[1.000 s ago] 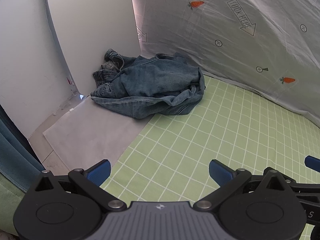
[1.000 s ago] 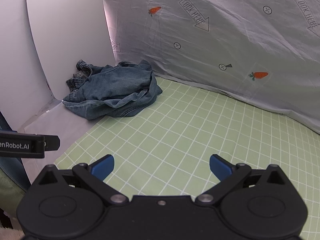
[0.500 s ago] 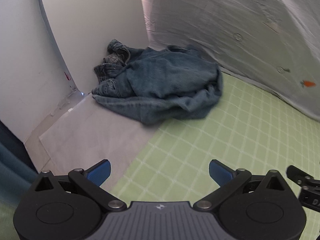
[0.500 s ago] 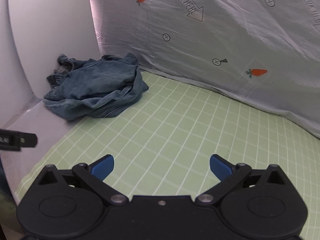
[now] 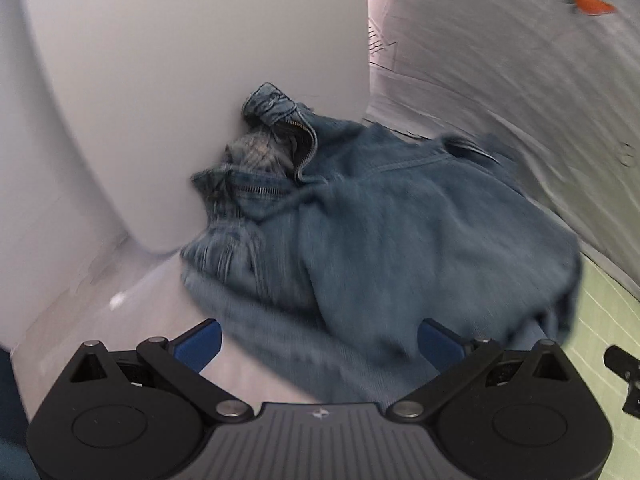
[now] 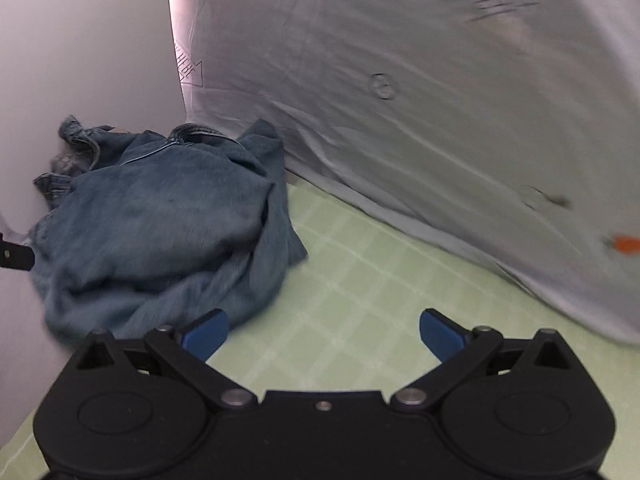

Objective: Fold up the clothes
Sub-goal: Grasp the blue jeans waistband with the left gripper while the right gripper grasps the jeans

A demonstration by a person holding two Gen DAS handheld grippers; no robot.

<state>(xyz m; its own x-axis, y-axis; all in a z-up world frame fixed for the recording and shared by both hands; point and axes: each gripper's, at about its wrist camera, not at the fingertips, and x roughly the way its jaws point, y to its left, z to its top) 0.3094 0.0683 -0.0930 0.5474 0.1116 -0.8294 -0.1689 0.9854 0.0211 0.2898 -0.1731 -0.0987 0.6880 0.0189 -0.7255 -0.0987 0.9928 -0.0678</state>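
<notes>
A crumpled pair of blue jeans (image 5: 392,240) lies in a heap in the back left corner, its zipper and waistband up against a white panel. My left gripper (image 5: 320,344) is open and empty, close over the near edge of the heap. In the right wrist view the jeans (image 6: 160,236) lie at the left. My right gripper (image 6: 324,332) is open and empty, with its left fingertip (image 6: 208,332) at the heap's near right edge. Both views are blurred.
A green checked cloth (image 6: 360,300) covers the surface. A grey printed sheet (image 6: 420,100) hangs behind it. White panels (image 5: 180,80) stand at the left, with a pale mat (image 5: 132,320) under the jeans' left side. The right gripper's edge (image 5: 624,364) shows at the left wrist view's right.
Both grippers have moved forward and left toward the jeans, which now fill much more of each view. Both stay open.
</notes>
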